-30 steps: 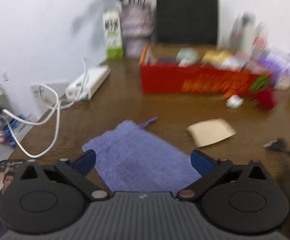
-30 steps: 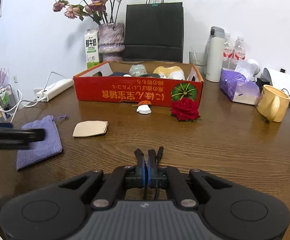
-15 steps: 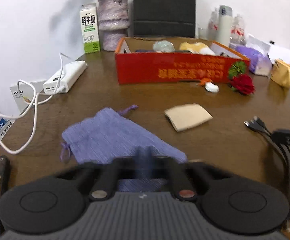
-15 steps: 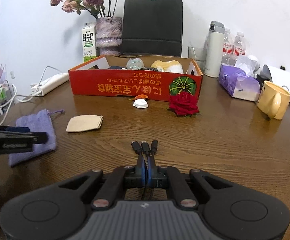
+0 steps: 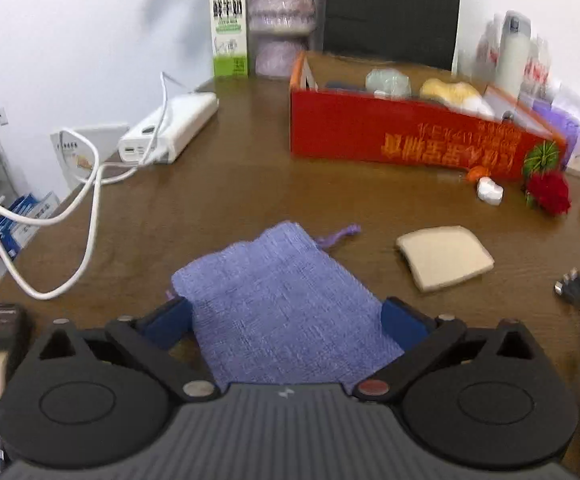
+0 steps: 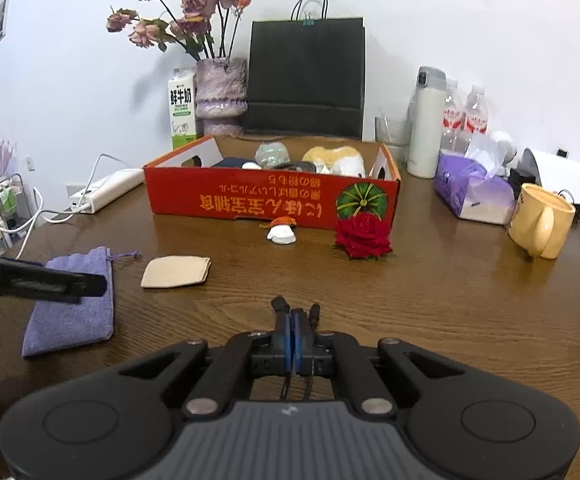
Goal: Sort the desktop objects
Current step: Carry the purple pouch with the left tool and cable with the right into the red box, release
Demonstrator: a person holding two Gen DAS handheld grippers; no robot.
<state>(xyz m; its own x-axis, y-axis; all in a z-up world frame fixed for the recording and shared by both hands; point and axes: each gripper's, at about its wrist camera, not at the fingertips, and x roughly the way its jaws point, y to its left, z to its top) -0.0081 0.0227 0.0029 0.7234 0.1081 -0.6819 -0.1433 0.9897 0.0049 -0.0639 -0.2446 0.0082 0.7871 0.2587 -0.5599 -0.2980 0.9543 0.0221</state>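
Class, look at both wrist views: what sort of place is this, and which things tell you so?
Probably a home or office desk: a wooden table against a white wall, with a power strip and cables, a milk carton, a yellow mug and a tissue pack.

Milk carton (image 6: 181,109) at eleven o'clock beside vase of dried roses (image 6: 221,90); black paper bag (image 6: 305,80) at twelve against wall; white flask (image 6: 427,122), two water bottles (image 6: 466,114) at one; power strip (image 5: 169,128) at ten, cable trailing off table edge.
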